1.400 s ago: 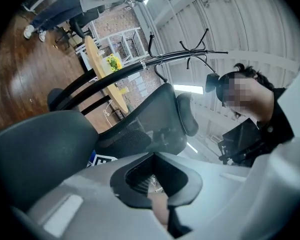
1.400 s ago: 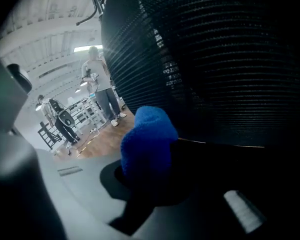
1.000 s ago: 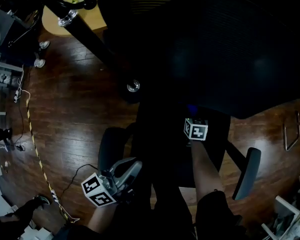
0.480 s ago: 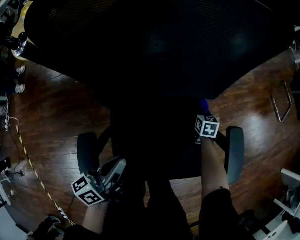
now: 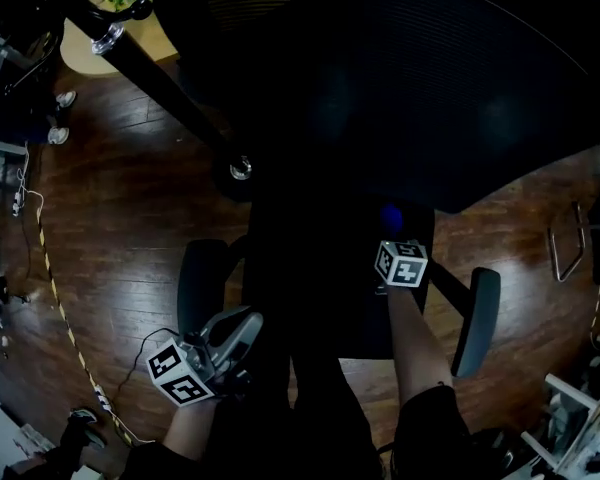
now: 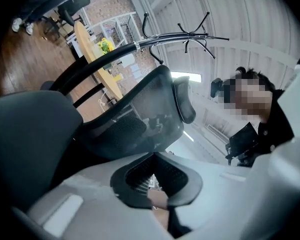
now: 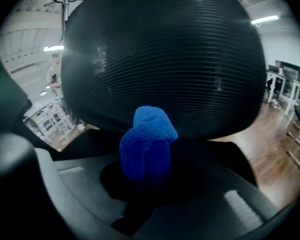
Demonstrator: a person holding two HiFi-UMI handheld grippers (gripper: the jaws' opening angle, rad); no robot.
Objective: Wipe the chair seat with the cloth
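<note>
Probably soft, light and limp, the blue cloth [image 7: 149, 134] is held bunched in the clenched right tool [image 7: 147, 159] above the chair seat [image 5: 330, 298]; the left tool [image 6: 157, 176] is closed on nothing.

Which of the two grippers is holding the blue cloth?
The right gripper: it is shut on the blue cloth. The left gripper is shut with nothing between its jaws.
</note>
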